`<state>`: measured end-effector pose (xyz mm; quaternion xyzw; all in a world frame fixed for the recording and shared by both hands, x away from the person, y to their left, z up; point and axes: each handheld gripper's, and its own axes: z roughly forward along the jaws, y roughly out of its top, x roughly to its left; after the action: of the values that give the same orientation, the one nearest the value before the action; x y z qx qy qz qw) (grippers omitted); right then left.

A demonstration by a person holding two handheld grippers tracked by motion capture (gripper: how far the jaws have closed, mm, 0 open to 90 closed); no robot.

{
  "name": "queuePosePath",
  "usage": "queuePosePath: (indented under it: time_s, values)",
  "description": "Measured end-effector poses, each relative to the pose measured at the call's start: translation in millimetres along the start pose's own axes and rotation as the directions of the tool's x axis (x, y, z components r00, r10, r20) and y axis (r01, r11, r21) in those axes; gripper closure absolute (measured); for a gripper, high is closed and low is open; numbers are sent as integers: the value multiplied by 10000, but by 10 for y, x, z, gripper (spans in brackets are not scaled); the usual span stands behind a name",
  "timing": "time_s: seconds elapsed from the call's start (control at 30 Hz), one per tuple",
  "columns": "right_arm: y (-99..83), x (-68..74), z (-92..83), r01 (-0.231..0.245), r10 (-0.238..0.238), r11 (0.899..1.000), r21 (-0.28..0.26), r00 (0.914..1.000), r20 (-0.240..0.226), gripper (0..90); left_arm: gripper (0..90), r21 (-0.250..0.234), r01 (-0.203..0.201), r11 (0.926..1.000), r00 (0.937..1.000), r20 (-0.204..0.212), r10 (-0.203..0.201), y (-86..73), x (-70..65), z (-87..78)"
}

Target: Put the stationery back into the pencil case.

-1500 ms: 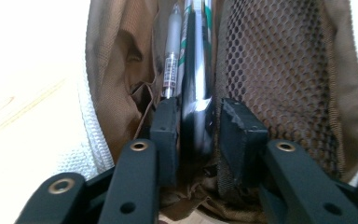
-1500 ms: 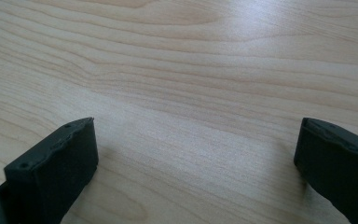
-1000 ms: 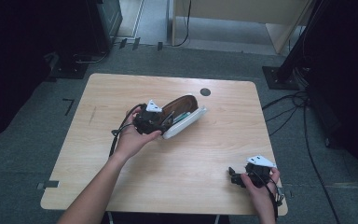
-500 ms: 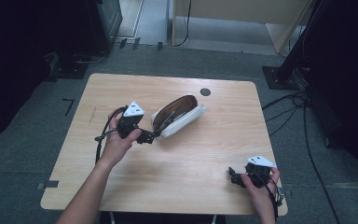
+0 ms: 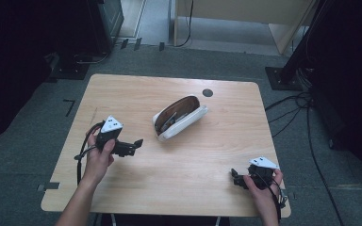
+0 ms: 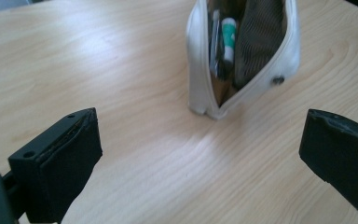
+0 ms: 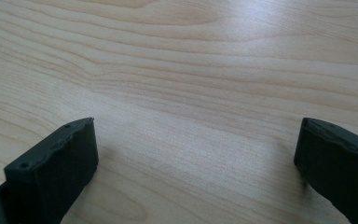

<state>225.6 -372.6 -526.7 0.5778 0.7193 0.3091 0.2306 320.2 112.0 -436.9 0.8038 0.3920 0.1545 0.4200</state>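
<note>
Pencil case (image 5: 179, 117) lies unzipped at centre frame, pens inside; my left gripper (image 5: 134, 143) sits lower left, jaws released, having just opened, nothing between them; right gripper (image 5: 235, 179) lower right, also released; risk, I judge: nudging the case spills pens.

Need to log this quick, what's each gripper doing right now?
Left gripper: open, holding nothing, pouch ahead.
Right gripper: open, holding nothing.

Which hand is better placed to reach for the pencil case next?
Left. The left gripper is open, pointing at the pencil case close by; the right gripper sits at the table's near corner.
</note>
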Motion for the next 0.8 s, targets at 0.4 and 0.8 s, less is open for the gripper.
queuePosePath:
  time_s: [0.4,0.8]
  values:
    - [1,0,-2,-2,2,10000,22,10000,3,0,0,219,476,9986,9932,-1075,-450,-521,99,-188]
    - [1,0,-1,-7,7,10000,21,10000,3,0,0,1002,1305,9864,9608,-2582,-1009,-1078,148,-286]
